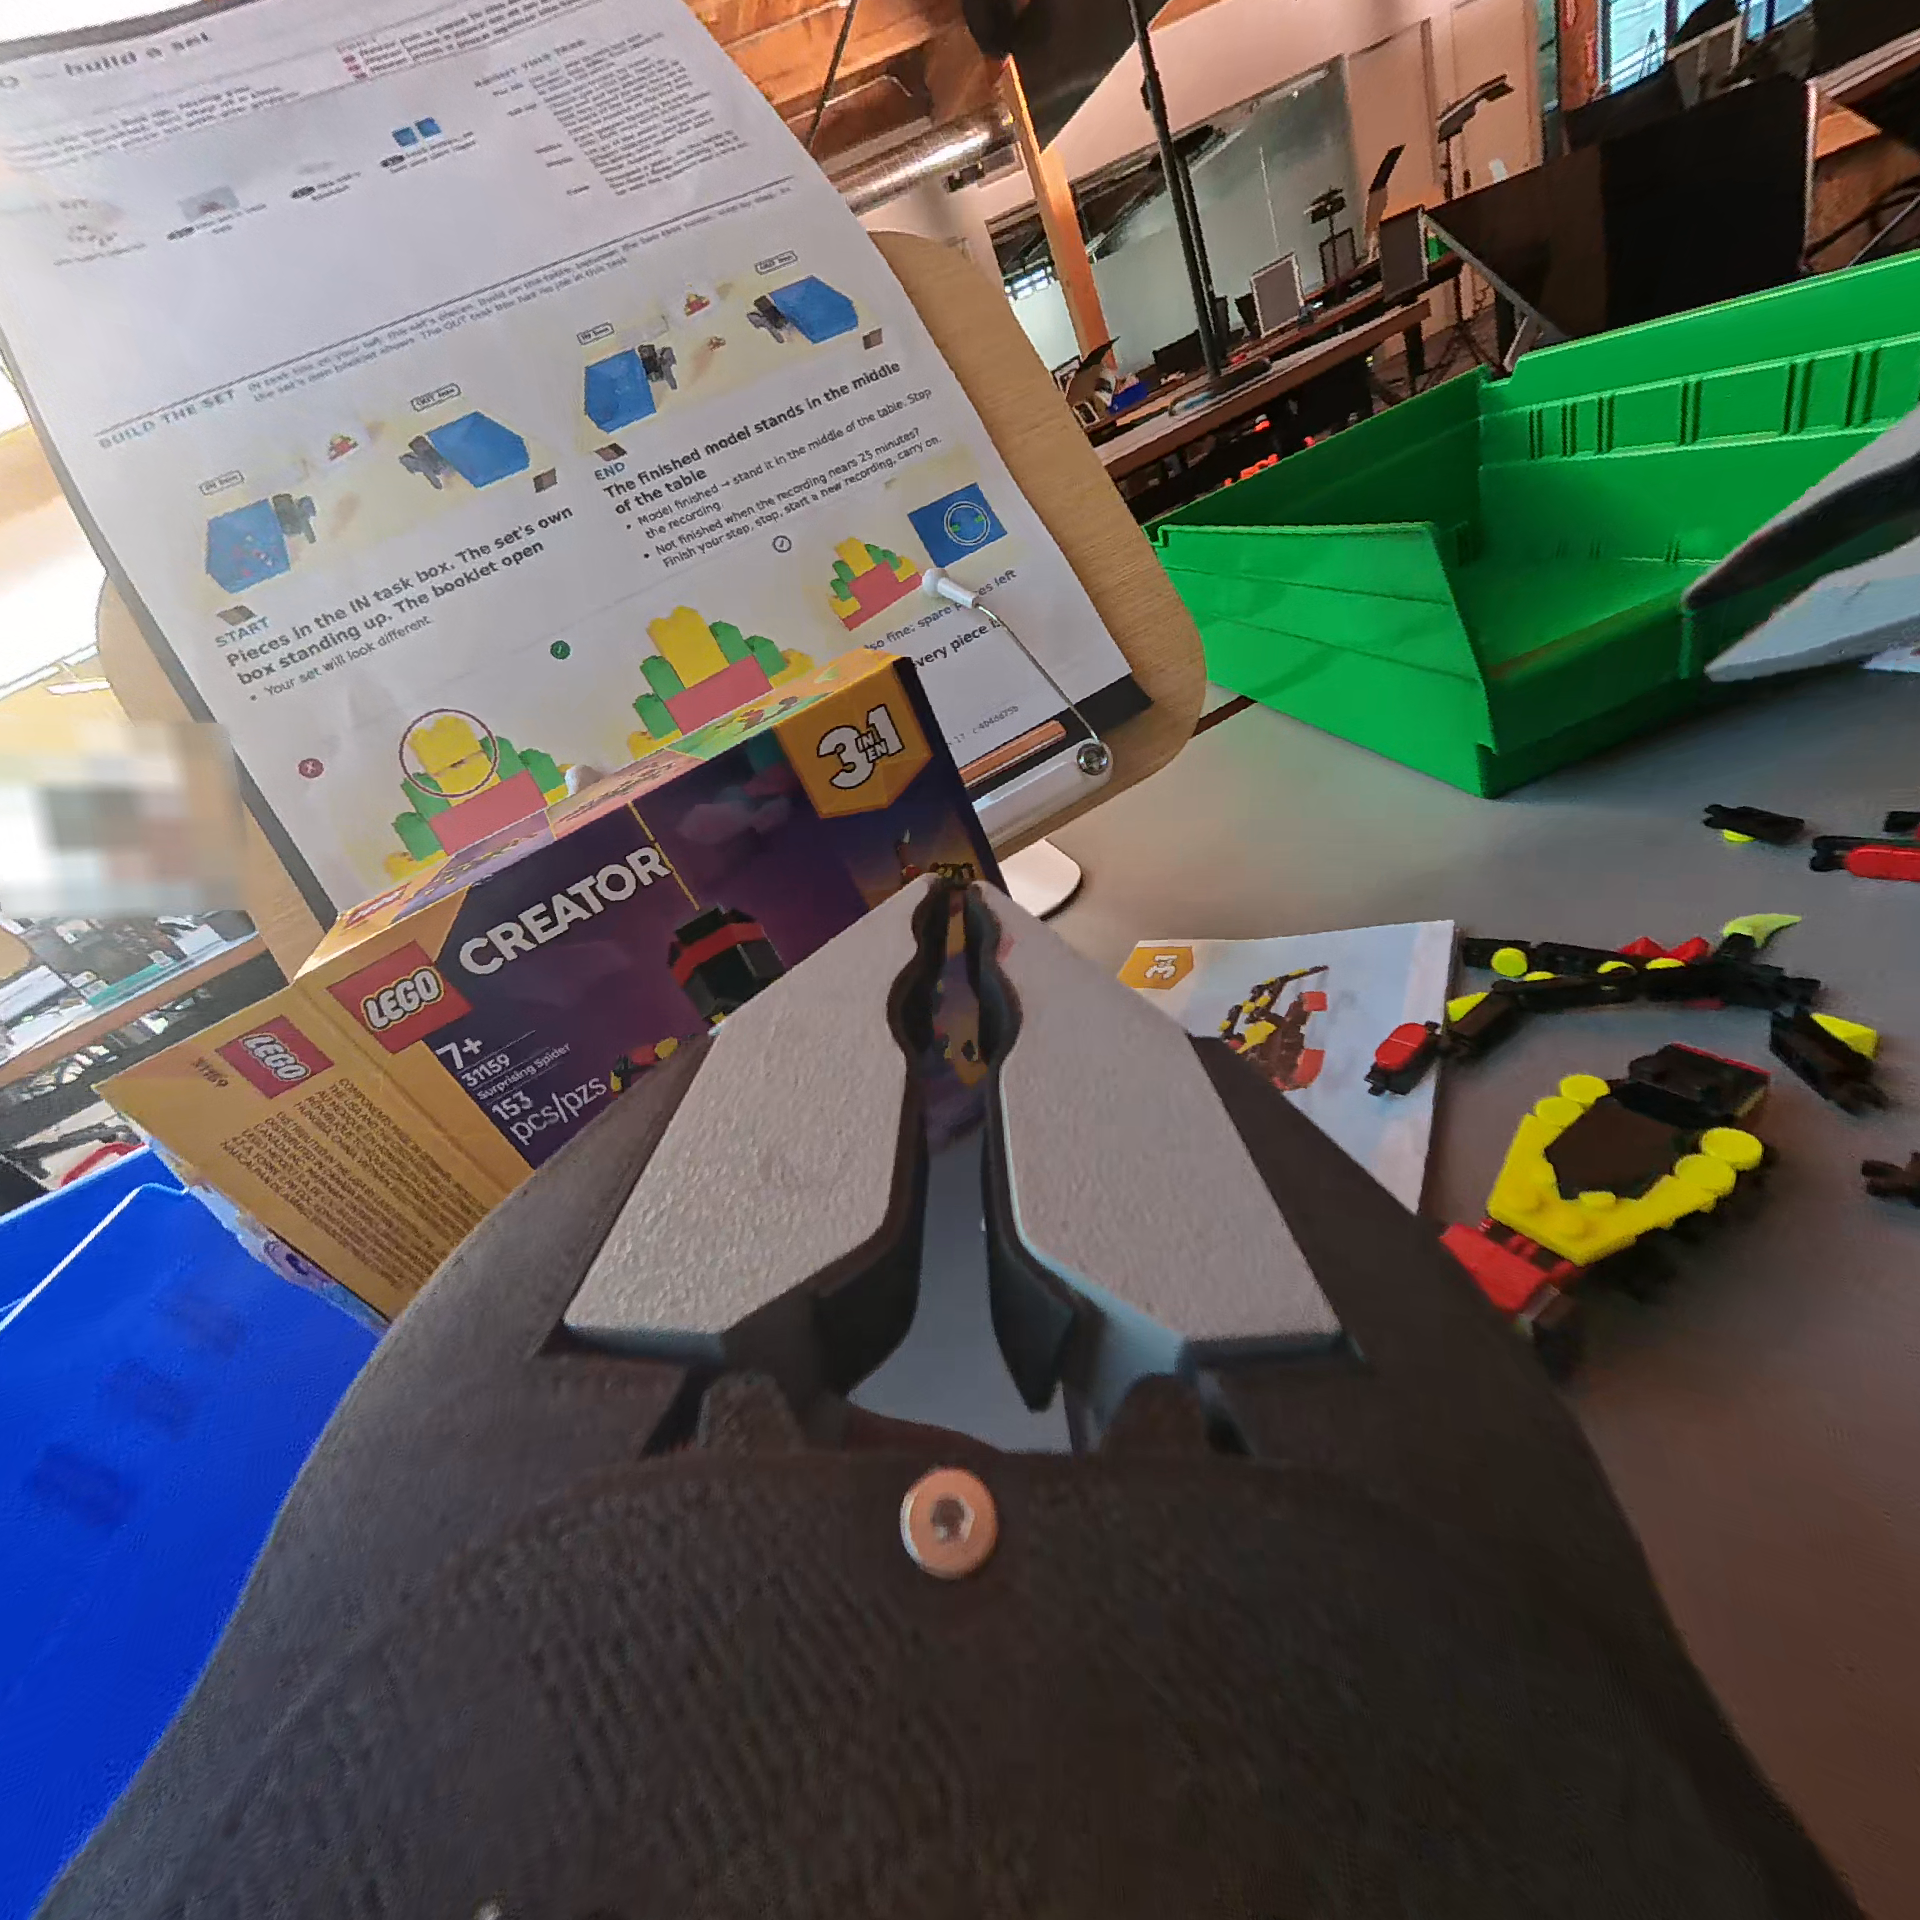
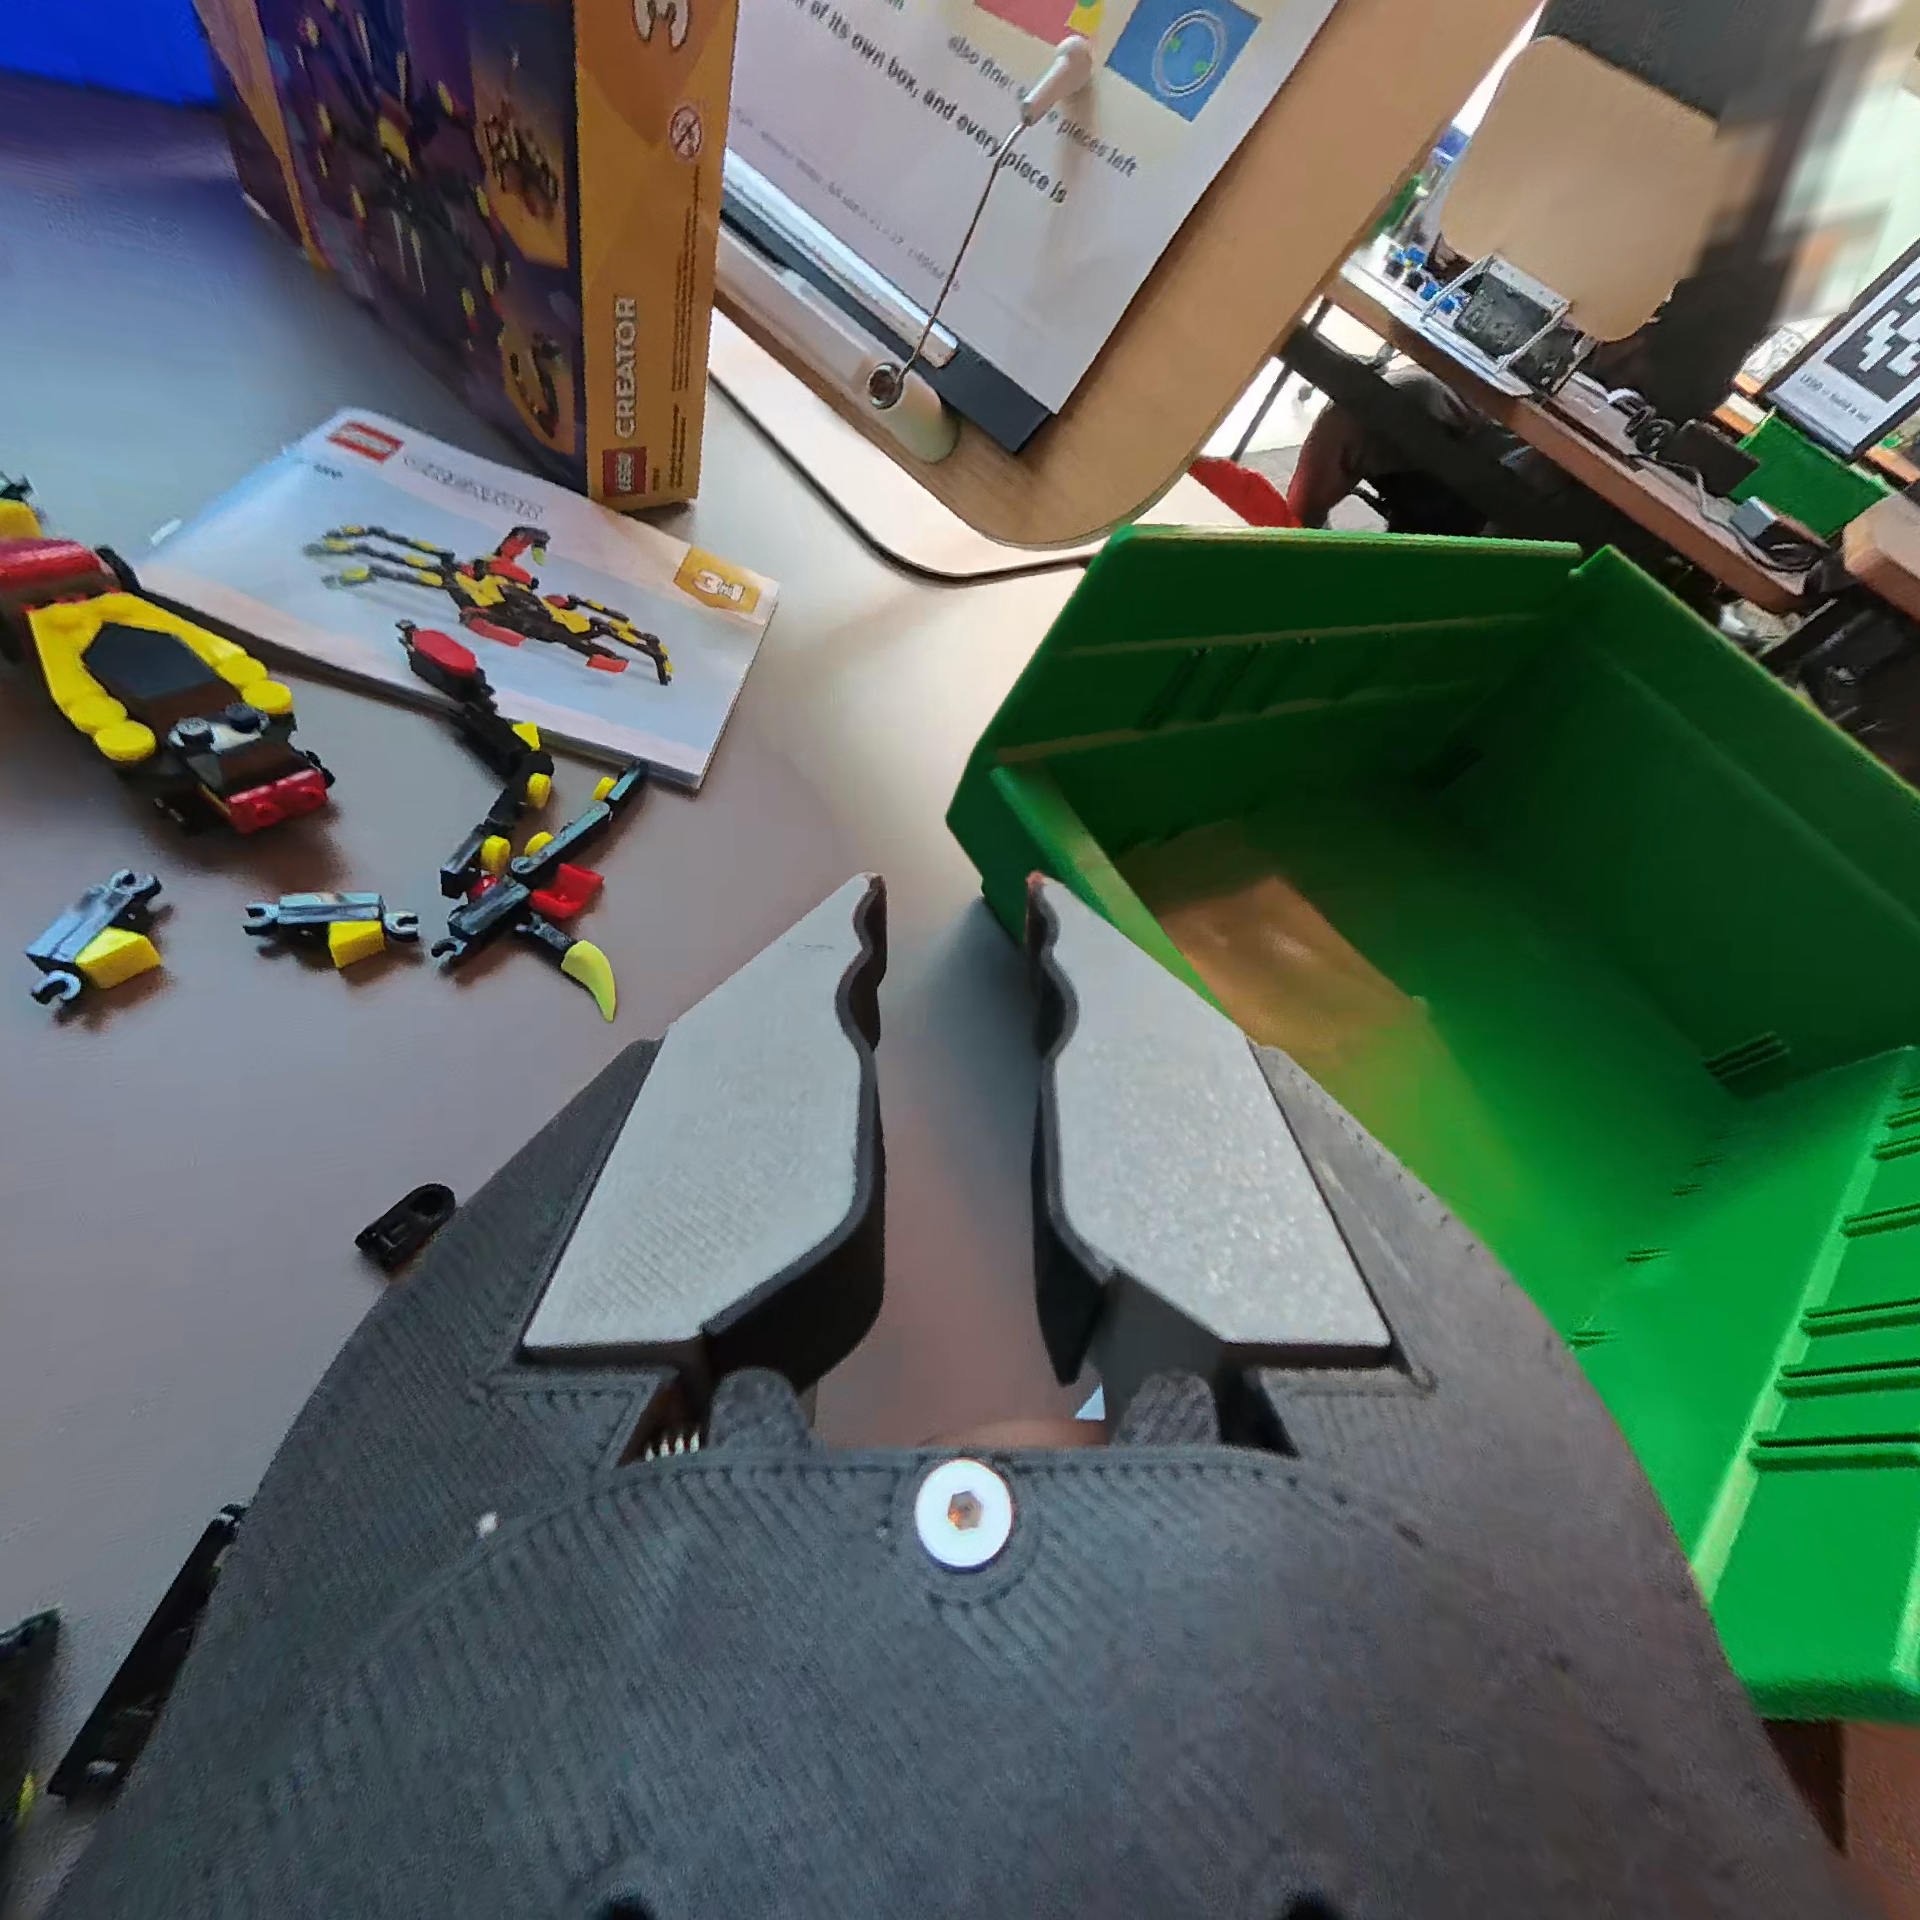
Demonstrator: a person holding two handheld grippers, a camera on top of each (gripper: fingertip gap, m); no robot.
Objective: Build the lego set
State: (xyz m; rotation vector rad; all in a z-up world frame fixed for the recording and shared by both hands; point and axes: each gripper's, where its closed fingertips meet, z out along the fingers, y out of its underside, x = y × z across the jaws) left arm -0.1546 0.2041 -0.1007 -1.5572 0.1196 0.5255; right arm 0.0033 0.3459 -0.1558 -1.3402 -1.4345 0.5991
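Observation:
My left gripper (image 1: 951, 894) is shut, its fingertips together in the air in front of a purple and yellow toy-brick box (image 1: 582, 966); I see nothing between them. My right gripper (image 2: 956, 894) is open and empty, low over the table beside the front corner of a green bin (image 2: 1455, 831). One of its fingers shows at the right edge of the left wrist view (image 1: 1818, 582). A yellow, black and red brick model body (image 2: 156, 686) lies at the left, also in the left wrist view (image 1: 1621, 1164). Loose black, yellow and red leg pieces (image 2: 520, 883) lie near a booklet (image 2: 499, 592).
A printed sheet on a wooden stand (image 1: 468, 364) rises behind the box. A blue bin (image 1: 125, 1455) is at the lower left. The green bin (image 1: 1455, 582) stands at the back right. A small black piece (image 2: 405, 1226) lies close to my right gripper. The tips of one gripper are about 25 cm away from the tips of the other.

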